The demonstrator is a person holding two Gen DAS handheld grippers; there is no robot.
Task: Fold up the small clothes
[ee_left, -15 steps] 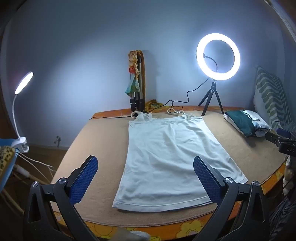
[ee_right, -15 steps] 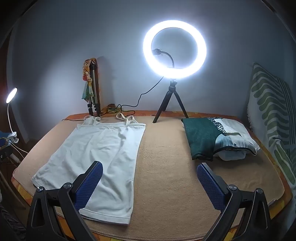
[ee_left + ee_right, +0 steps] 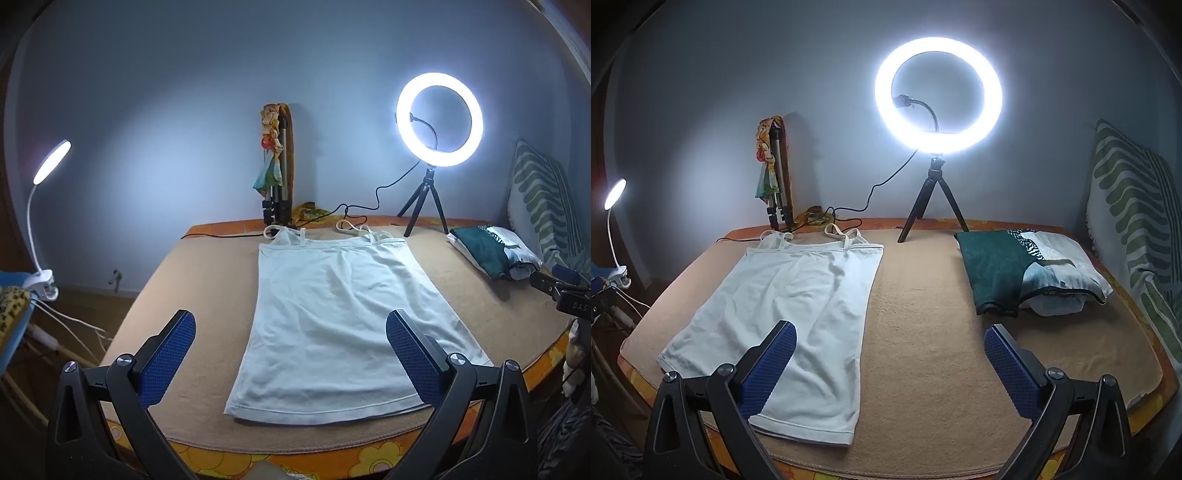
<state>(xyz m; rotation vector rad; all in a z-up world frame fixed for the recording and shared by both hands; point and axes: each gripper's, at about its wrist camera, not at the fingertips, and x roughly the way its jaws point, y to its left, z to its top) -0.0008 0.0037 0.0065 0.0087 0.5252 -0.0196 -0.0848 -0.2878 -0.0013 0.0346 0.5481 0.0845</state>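
Note:
A white strappy camisole (image 3: 332, 314) lies flat on a tan blanket (image 3: 207, 295), straps towards the wall and hem towards me. It also shows in the right wrist view (image 3: 790, 306), left of centre. My left gripper (image 3: 290, 350) is open and empty, held above the hem end of the camisole. My right gripper (image 3: 890, 360) is open and empty, above the blanket (image 3: 923, 332) just right of the camisole's hem. The right gripper's body also shows at the right edge of the left wrist view (image 3: 565, 291).
A stack of folded clothes (image 3: 1027, 273) lies at the right. A lit ring light on a tripod (image 3: 938, 99) and a folded tripod with a scarf (image 3: 775, 177) stand at the wall. A striped pillow (image 3: 1137, 221) leans far right. A clip lamp (image 3: 48, 173) stands left.

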